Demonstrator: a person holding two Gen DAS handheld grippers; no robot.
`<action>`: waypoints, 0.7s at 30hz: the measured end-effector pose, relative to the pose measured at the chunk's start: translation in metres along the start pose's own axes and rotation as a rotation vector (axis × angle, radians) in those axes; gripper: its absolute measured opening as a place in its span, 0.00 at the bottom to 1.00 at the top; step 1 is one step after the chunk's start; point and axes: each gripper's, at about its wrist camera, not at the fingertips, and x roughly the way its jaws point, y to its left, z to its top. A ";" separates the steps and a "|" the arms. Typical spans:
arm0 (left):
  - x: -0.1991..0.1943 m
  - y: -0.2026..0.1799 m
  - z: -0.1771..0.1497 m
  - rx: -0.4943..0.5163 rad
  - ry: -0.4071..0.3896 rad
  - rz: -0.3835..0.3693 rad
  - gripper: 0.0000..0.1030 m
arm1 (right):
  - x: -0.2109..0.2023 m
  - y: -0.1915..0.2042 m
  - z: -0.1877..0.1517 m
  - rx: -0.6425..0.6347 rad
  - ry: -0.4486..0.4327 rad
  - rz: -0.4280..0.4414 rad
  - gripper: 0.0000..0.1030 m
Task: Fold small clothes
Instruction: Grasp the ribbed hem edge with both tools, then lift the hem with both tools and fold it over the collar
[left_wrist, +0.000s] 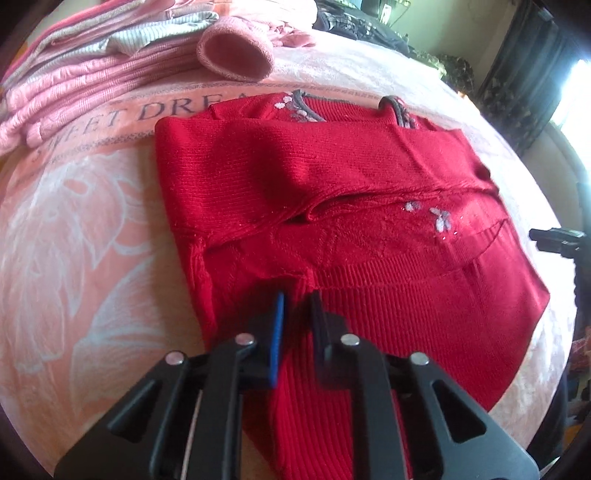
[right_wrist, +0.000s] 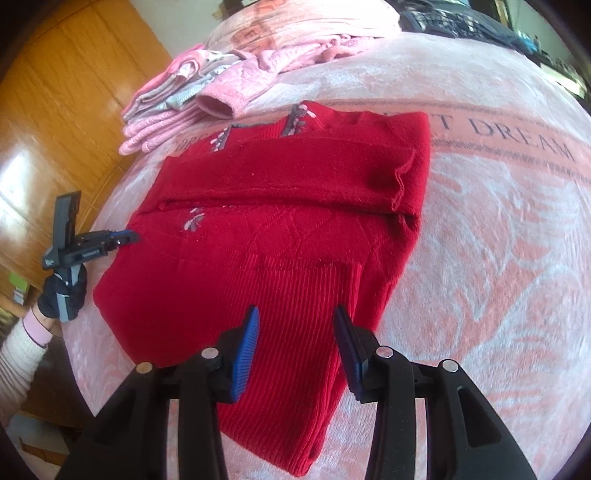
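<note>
At the bottom of the left wrist view we are seeing the left gripper with its tongs drawn narrow, only a thin strip of red ribbing showing between the blue pad and the black one; whether they are actually pinching the cloth we cannot tell. At the bottom of the right wrist view the right gripper is hanging over the ribbed hem with its tongs spread wide, holding nothing.

Just beyond both, the red sweater is lying flat on the pink blanket, filling the middle of each frame. Its sleeves are lying folded across the chest, and small grey-and-white flower stitching is showing near the collar and lower on the body. At the left edge of the right wrist view we are seeing the left gripper again, side on, its tips just beside the sweater's edge, gripped by a gloved hand with a pale sleeve behind it.

Farther off, the blanket's printed lettering is running past the collar. In the upper left of both frames a pile of pink and grey clothes is sitting on the blanket, a pink cuff lying open toward us. A wooden panel is filling the far left of the right wrist view.
</note>
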 end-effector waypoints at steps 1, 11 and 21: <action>0.000 0.001 0.000 -0.004 -0.001 -0.003 0.11 | 0.003 0.001 0.004 -0.012 0.002 0.002 0.41; 0.008 0.003 -0.003 -0.004 0.006 0.020 0.22 | 0.046 -0.008 0.019 -0.100 0.094 -0.114 0.38; -0.011 -0.006 -0.010 -0.007 -0.060 0.016 0.08 | 0.020 0.010 0.008 -0.189 0.007 -0.115 0.06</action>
